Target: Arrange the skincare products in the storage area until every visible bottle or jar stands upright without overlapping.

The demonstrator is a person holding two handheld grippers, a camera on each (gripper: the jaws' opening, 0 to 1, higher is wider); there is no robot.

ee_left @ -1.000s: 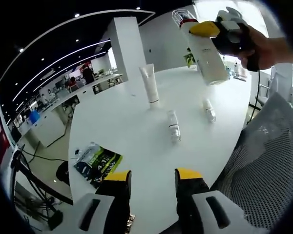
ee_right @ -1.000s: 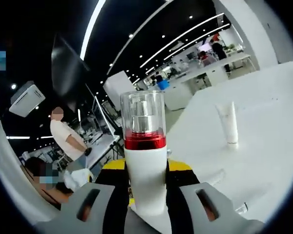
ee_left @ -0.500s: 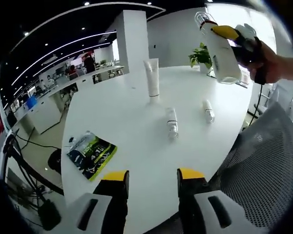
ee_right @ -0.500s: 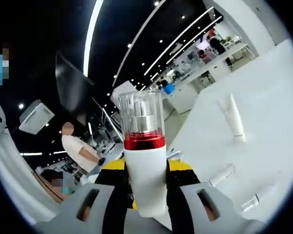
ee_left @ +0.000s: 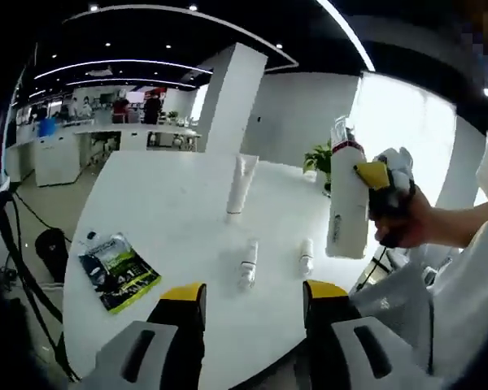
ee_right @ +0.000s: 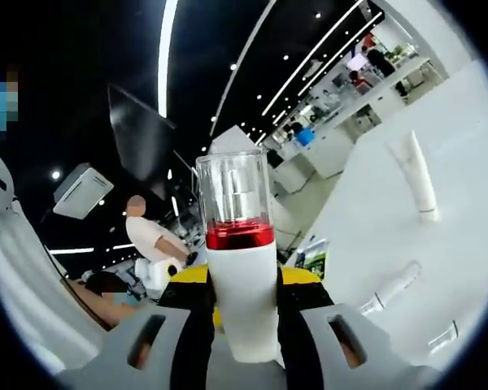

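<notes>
A tall white pump bottle with a red collar and clear cap [ee_right: 241,276] is clamped upright in the right tool [ee_left: 380,180], held in the air at the right of the left gripper view. Setting it down standing on the white round worktop [ee_left: 163,203] is judged the next step. The left tool [ee_left: 252,296], at lower centre, gapes wide and holds nothing. Two small white bottles [ee_left: 247,264] [ee_left: 306,257] lie flat at centre beside an upright white tube [ee_left: 237,188]; a green packet [ee_left: 118,270] lies at lower left.

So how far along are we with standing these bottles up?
Done: the white tube stands upright on the table. In hand: the right gripper holds the red-collared pump bottle above the table. Left: two small bottles lie on their sides; the left gripper is open.
</notes>
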